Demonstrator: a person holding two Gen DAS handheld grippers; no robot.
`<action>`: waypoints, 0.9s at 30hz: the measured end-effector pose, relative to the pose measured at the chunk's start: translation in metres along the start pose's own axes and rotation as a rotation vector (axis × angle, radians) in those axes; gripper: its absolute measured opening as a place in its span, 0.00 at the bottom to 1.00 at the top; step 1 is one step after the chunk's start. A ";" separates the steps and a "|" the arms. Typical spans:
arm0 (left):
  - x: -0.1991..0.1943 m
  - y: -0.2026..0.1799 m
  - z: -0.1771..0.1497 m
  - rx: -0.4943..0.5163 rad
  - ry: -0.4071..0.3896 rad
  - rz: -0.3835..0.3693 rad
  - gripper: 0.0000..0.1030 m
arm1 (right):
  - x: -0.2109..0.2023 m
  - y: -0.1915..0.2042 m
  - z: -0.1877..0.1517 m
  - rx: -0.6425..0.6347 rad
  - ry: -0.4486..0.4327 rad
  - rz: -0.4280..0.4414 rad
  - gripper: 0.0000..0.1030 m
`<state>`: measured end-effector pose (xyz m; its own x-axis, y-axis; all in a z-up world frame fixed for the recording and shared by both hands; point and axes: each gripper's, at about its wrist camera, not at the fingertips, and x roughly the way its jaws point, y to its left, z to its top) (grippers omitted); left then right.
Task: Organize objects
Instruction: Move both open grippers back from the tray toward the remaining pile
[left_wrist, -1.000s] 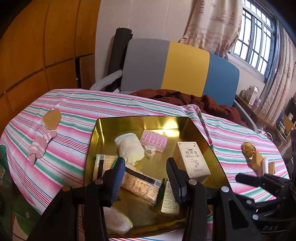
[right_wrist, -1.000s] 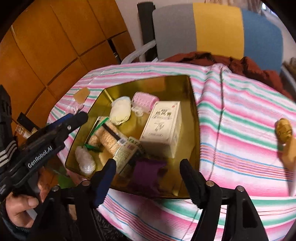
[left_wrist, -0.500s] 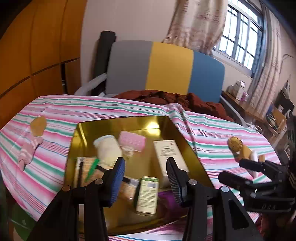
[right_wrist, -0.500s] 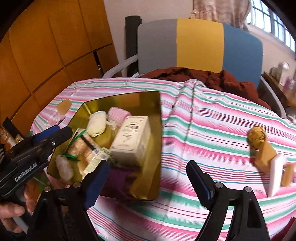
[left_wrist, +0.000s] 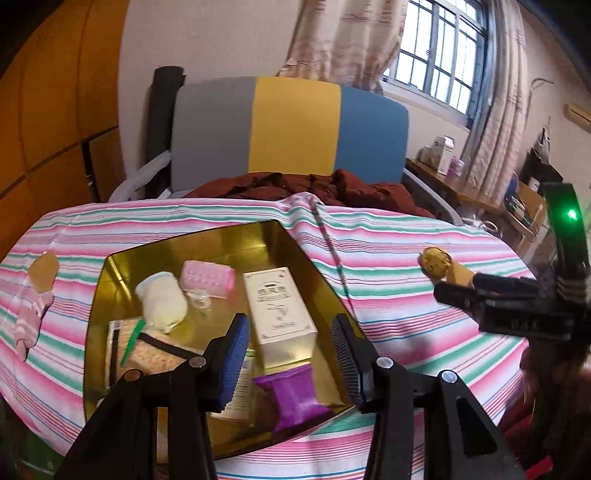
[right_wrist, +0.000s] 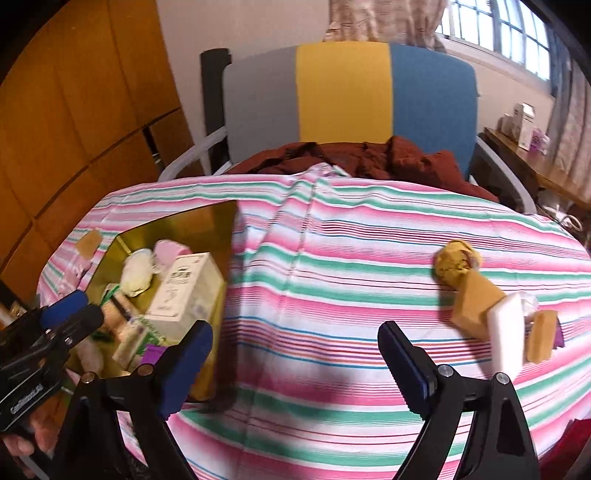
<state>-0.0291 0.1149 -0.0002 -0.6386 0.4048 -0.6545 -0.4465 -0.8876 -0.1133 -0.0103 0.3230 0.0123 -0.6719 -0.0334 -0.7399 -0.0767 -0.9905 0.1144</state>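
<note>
A gold tray (left_wrist: 207, 243) on the striped cloth holds a white box (left_wrist: 277, 306), a pink roller (left_wrist: 207, 277), a cream cloth (left_wrist: 162, 302), a cracker pack (left_wrist: 147, 354) and a purple packet (left_wrist: 295, 395). My left gripper (left_wrist: 291, 354) hovers over the tray's near end, open, nothing between its pads. My right gripper (right_wrist: 295, 369) is over bare cloth right of the tray (right_wrist: 207, 221), jaws opening and empty. Further right lie a round yellow-brown piece (right_wrist: 456, 266), a tan block (right_wrist: 476, 302) and a white block (right_wrist: 504, 339).
A pink striped sock (left_wrist: 31, 321) with a tan card lies left of the tray. Behind the table stands a grey, yellow and blue chair (left_wrist: 295, 129) with a maroon cloth (left_wrist: 314, 184) on it. Wooden panels are at left, a window and side table at right.
Both views have swung to the right. The right gripper left the tray for the bare cloth and its jaws widened. The purple packet stays in the tray.
</note>
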 end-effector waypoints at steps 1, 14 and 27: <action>0.000 -0.004 0.001 0.009 0.000 -0.010 0.45 | -0.001 -0.006 0.001 0.007 0.000 -0.011 0.89; 0.006 -0.074 0.002 0.172 0.023 -0.160 0.45 | -0.025 -0.170 0.011 0.307 -0.029 -0.207 0.92; 0.032 -0.115 -0.001 0.217 0.101 -0.229 0.45 | -0.003 -0.314 -0.013 0.733 0.006 -0.198 0.92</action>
<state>0.0018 0.2297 -0.0090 -0.4458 0.5548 -0.7025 -0.7011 -0.7043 -0.1115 0.0259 0.6324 -0.0300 -0.5909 0.1325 -0.7958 -0.6663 -0.6362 0.3889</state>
